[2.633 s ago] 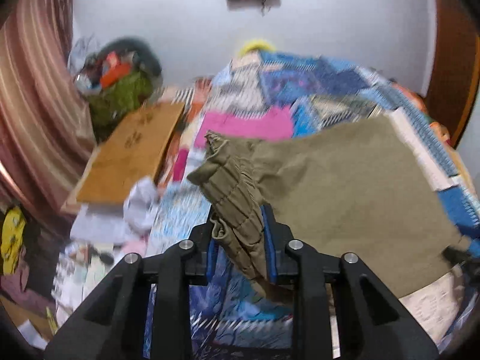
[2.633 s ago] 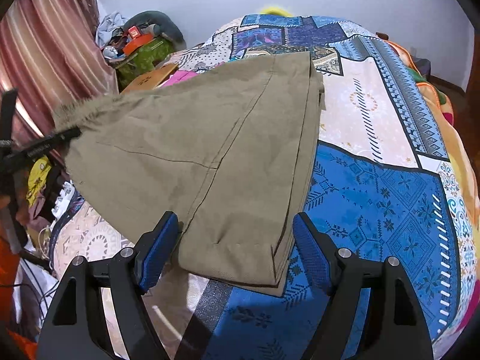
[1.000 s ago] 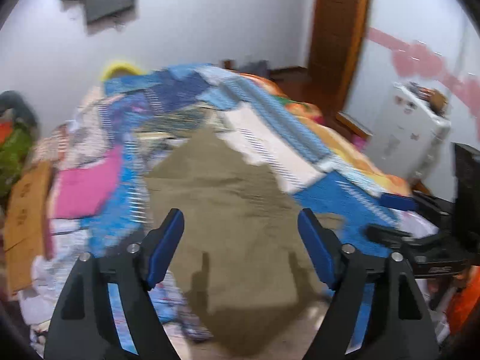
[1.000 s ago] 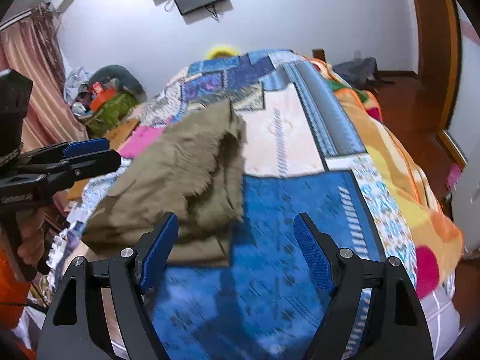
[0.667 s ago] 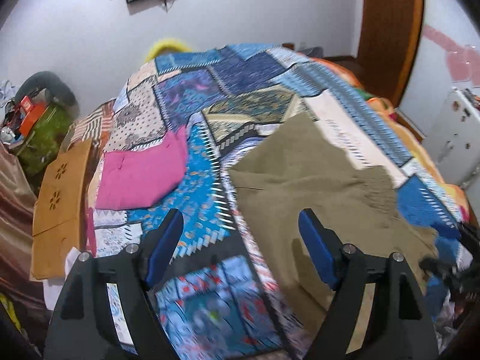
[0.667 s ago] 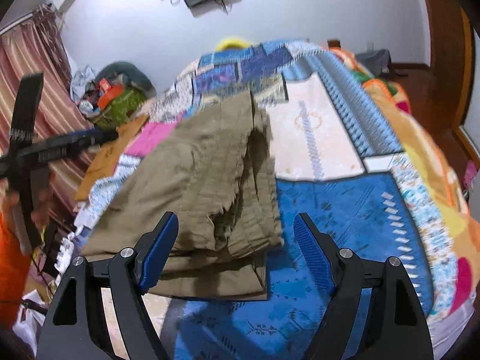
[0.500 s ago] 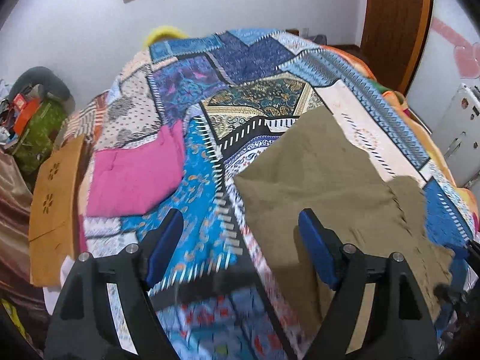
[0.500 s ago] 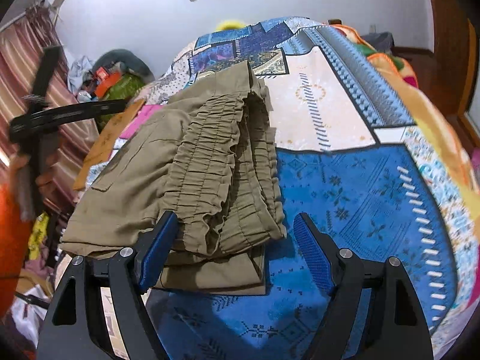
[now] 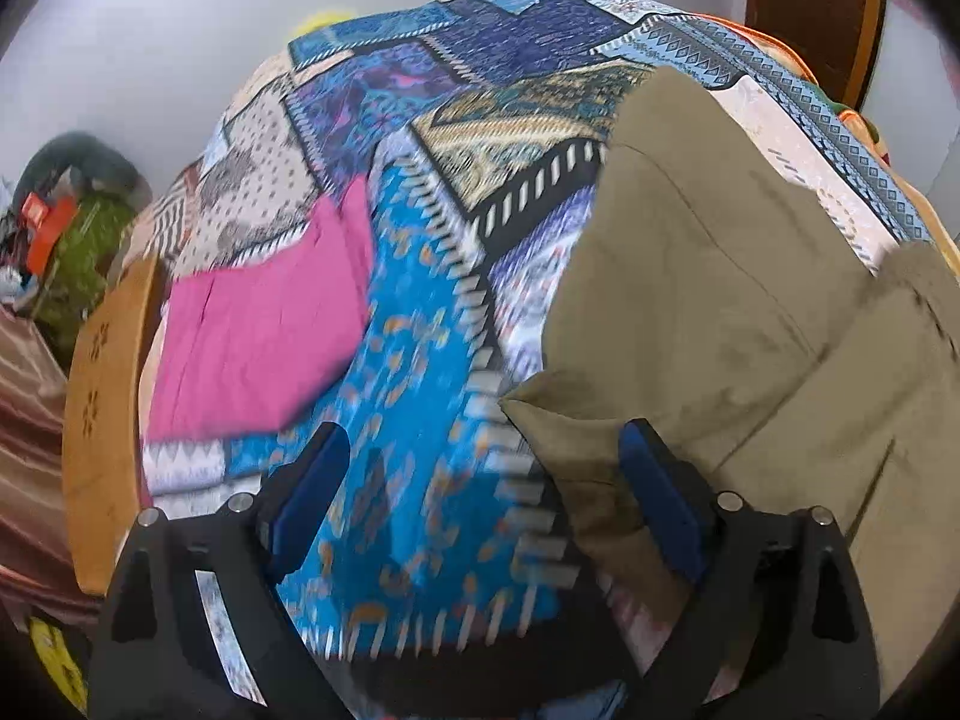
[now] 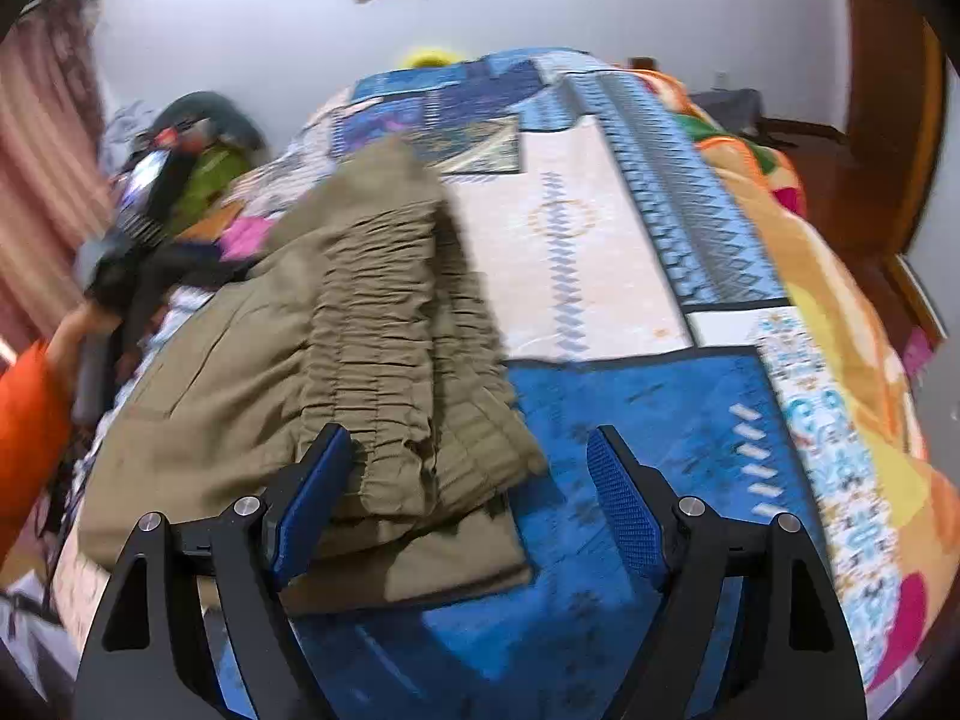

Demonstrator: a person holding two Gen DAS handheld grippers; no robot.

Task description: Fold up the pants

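The olive pants (image 9: 720,312) lie folded on the patchwork bedspread (image 9: 420,324). In the right wrist view the pants (image 10: 336,324) show their gathered elastic waistband on top, near the bed's front edge. My left gripper (image 9: 486,486) is open and empty, low over the bed at the fold's left corner. My right gripper (image 10: 468,492) is open and empty, just above the waistband's near right corner. The left gripper also shows blurred at the left in the right wrist view (image 10: 132,264).
A folded pink garment (image 9: 258,330) lies on the bed left of the pants. A wooden board (image 9: 102,396) and a pile of clutter (image 9: 66,222) stand left of the bed. A wooden door (image 10: 882,120) is at the right. The wall is behind.
Both grippers let go of the pants after the waistband was folded over. The left gripper has swung down to the fold's left corner; the right has closed in on the waistband.
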